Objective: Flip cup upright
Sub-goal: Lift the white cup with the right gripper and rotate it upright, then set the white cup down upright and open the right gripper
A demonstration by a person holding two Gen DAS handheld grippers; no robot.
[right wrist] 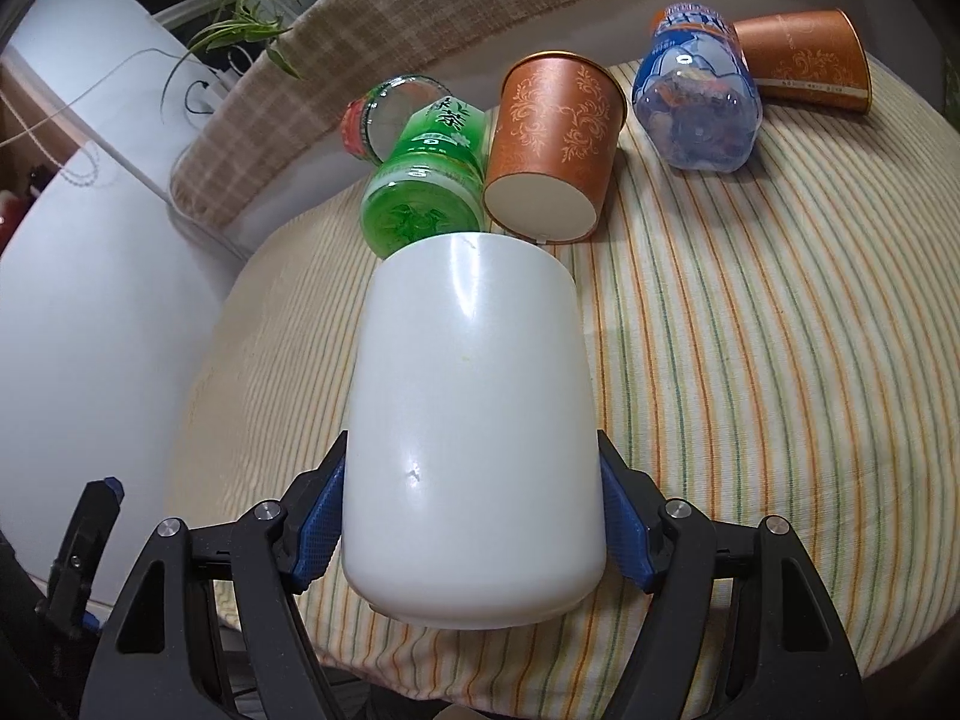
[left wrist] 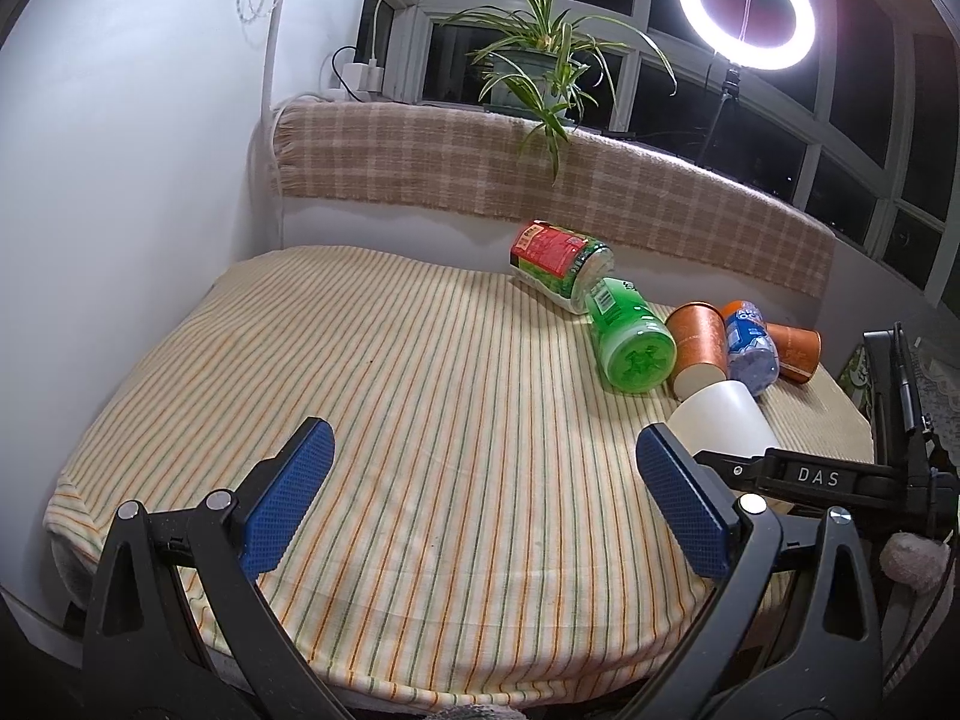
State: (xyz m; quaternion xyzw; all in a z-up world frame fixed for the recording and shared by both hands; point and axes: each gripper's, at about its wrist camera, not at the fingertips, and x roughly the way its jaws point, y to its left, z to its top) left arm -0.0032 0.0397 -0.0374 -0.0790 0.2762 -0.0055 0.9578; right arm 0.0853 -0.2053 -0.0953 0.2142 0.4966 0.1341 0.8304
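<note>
Right hand-held gripper (right wrist: pixel 474 504) clamps white cup (right wrist: pixel 474 420), base toward camera; left hand-held gripper (left wrist: pixel 480 504) wide open, holding nothing, cup at its 2 o'clock.

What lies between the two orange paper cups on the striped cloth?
A blue-labelled clear bottle lies on its side between the nearer orange cup and the farther orange cup; the right wrist view shows it best.

The left wrist camera sits low at the desk's (left wrist: pixel 420 420) near edge and looks far across toward the window. The right wrist camera looks down, very close to the white cup (right wrist: pixel 474 438). Both see the green bottle (left wrist: pixel 630 342) (right wrist: pixel 426 192).
</note>
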